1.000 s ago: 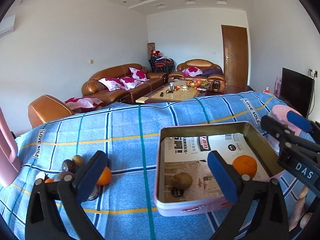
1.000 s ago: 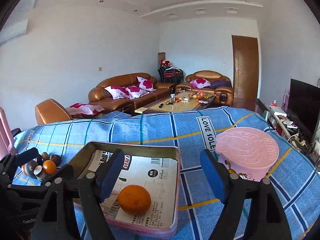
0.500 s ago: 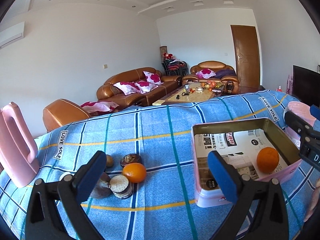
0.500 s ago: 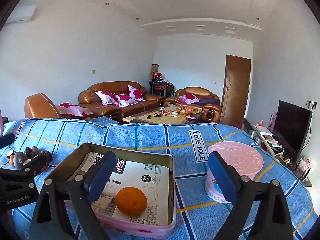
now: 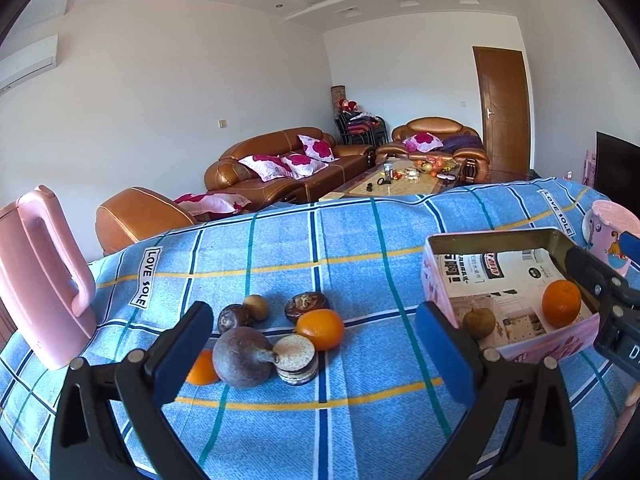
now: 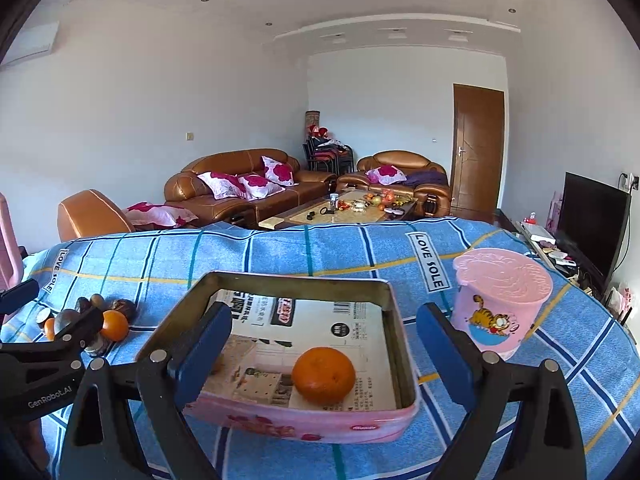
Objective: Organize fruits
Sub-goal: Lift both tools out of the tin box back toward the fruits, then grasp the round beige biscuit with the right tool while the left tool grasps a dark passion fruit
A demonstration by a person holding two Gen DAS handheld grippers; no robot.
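Left wrist view: left gripper [image 5: 316, 354] spread wide, nothing between the pads, hovering over a fruit cluster [image 5: 276, 336] lying on the blue checked cloth [image 5: 352, 240]. Pink tin [image 5: 508, 312] to the right holds an orange [image 5: 561, 303] and a brown fruit [image 5: 479, 323].

Right wrist view: right gripper [image 6: 324, 352] spread wide, empty, above the tin [image 6: 304, 420]; orange [image 6: 323, 375] inside. Pink cup [image 6: 500, 300] stands just right of the tin.

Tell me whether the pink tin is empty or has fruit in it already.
Not empty. The pink tin holds an orange on its paper lining, and the left wrist view shows a brownish fruit in it too.
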